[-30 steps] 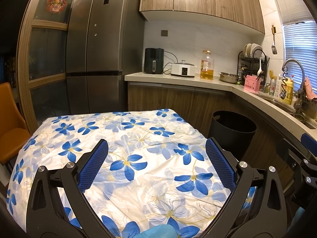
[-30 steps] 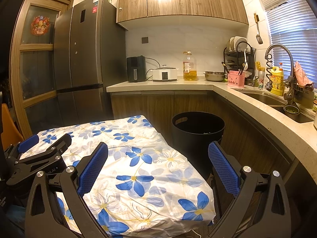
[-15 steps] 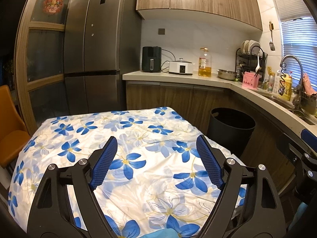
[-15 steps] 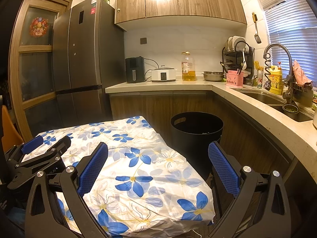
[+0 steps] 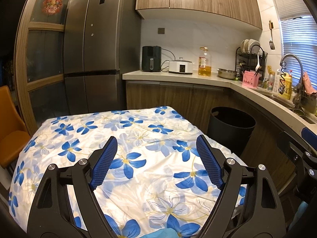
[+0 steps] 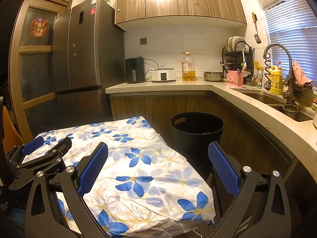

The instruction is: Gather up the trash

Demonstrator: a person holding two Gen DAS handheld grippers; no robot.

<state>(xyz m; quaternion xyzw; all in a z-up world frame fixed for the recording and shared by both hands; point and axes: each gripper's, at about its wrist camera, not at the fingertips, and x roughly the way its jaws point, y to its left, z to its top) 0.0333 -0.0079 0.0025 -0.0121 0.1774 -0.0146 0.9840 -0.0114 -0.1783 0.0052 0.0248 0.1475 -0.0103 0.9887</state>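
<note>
Flanking table edge [image 6: 200, 190]: black bin [image 6: 196, 130]

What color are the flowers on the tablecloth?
Blue flowers on the white tablecloth, clearest in the left wrist view.

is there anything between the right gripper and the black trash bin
Nothing visible blocks it. The right gripper is open and empty, above the near corner of the flowered tablecloth. The black trash bin stands on the floor just beyond that corner, its mouth open.

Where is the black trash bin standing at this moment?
In both views the trash bin stands on the floor to the right of the flowered table, against the wooden cabinets below the counter.
</note>
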